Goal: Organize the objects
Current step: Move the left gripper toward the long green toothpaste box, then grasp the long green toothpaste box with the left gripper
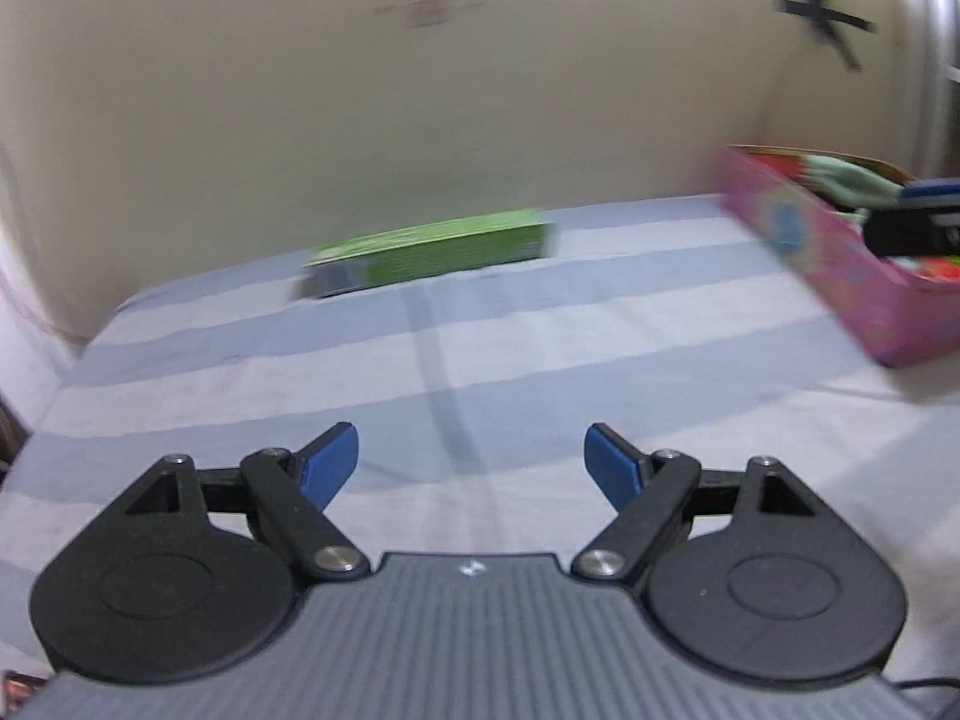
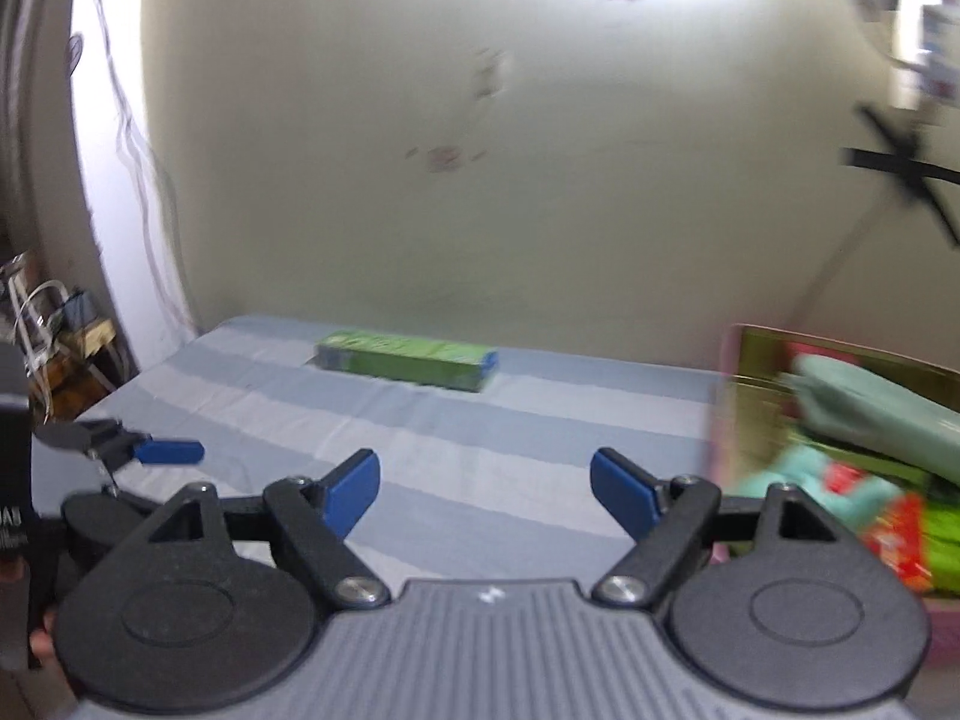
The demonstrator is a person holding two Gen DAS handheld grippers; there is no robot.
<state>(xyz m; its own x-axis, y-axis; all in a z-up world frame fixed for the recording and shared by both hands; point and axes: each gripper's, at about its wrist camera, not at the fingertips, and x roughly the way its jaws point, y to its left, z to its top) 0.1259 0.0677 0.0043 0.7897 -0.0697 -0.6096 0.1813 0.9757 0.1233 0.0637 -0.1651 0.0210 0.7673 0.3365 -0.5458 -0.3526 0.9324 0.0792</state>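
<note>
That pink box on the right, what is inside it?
The pink box holds a pale green bundle, a teal soft thing and red and green packets, all blurred. Whatever lies beneath them is covered.

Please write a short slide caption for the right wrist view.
Right gripper, jaws open and empty, above striped cloth; green box ahead, pink bin right.

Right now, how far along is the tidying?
Several items already sit in the pink box. Both tongs, left and right, are open and empty. Left to do: the green box lies alone on the striped sheet, near the wall.
</note>
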